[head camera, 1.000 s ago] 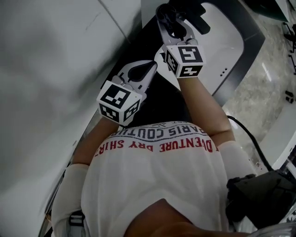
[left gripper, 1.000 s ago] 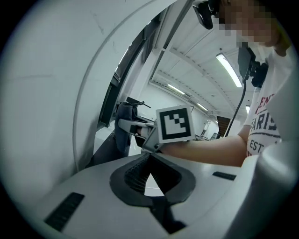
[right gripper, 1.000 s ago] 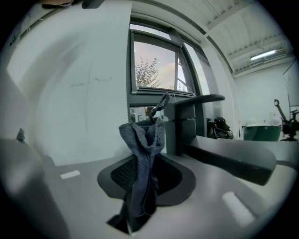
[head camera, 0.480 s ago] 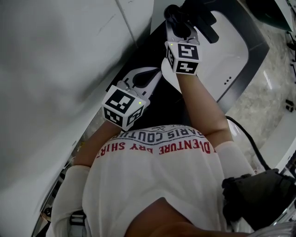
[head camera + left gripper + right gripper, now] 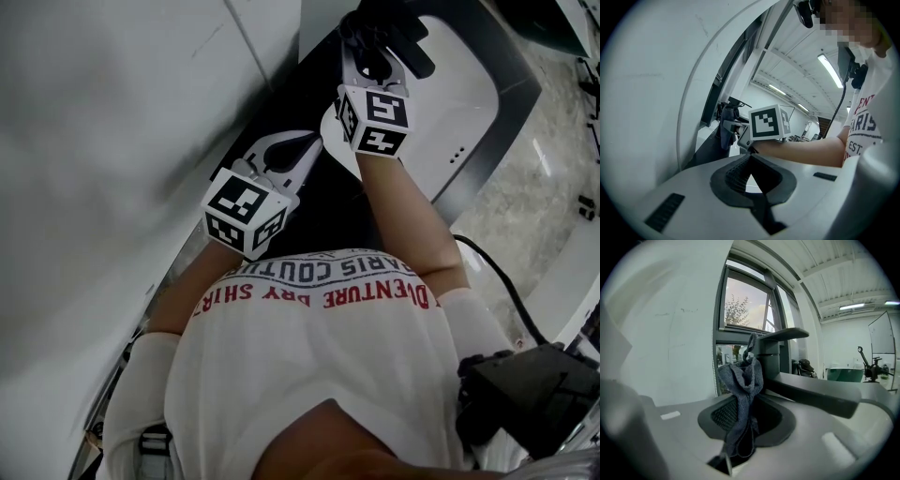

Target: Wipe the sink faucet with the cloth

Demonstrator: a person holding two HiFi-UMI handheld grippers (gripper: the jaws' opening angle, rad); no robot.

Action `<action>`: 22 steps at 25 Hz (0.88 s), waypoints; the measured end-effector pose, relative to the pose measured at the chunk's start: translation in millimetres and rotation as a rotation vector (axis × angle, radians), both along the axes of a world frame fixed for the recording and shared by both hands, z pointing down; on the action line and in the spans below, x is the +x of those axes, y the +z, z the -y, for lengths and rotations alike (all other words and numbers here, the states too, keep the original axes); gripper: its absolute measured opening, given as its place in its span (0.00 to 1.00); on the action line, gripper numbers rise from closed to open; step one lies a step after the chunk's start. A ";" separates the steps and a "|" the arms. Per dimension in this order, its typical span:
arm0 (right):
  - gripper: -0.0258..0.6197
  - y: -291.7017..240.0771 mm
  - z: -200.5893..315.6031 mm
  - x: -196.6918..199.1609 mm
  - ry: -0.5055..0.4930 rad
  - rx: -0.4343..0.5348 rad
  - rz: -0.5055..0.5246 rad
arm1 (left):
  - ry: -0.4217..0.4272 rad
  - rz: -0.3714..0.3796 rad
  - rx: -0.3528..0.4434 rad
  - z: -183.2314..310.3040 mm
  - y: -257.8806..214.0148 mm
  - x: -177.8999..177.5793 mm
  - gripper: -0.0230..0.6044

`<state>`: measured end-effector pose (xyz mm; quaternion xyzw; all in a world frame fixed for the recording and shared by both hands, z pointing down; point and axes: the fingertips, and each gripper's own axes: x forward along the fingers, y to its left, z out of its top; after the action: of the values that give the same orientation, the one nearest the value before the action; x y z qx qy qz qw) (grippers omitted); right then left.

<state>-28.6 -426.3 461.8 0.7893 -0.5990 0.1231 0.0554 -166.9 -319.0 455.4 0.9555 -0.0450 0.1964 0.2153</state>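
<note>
My right gripper point(image 5: 743, 420) is shut on a grey-blue cloth point(image 5: 740, 378), which hangs bunched against the upright body of the dark faucet point(image 5: 769, 355). The faucet's spout point(image 5: 813, 392) runs off to the right and its lever point(image 5: 787, 333) sticks out above. In the head view the right gripper point(image 5: 361, 37) reaches the faucet point(image 5: 410, 49) at the back of the white sink point(image 5: 469, 89). My left gripper point(image 5: 302, 145) hovers over the black counter, shut with nothing in it. The left gripper view shows its own jaws point(image 5: 750, 164) together and the cloth point(image 5: 725, 130) ahead.
A white wall point(image 5: 112, 141) runs close along the left of the black counter point(image 5: 328, 211). A window point(image 5: 743, 305) stands behind the faucet. Stone floor point(image 5: 534, 159) lies right of the sink. A black cable point(image 5: 506, 281) leads to a dark box point(image 5: 534, 394) by my right side.
The right gripper has shifted slightly along the faucet with the cloth still in it. The left gripper has stayed about where it was.
</note>
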 end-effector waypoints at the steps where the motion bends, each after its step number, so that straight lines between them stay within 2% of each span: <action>1: 0.16 -0.5 -5.4 1.0 0.005 0.003 0.007 | 0.004 0.000 0.002 -1.4 -0.3 1.0 0.04; 14: 0.16 5.7 -104.5 33.4 0.161 0.041 0.146 | 0.069 0.000 0.006 -19.7 1.0 11.7 0.04; 22: 0.16 -0.1 -108.4 38.7 0.166 0.051 0.156 | 0.067 0.008 0.008 -22.9 -2.8 10.1 0.04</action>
<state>10.1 -317.9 461.7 0.8254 -0.5369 0.1730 -0.0222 -156.7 -296.1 452.6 0.9566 -0.0146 0.2069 0.2049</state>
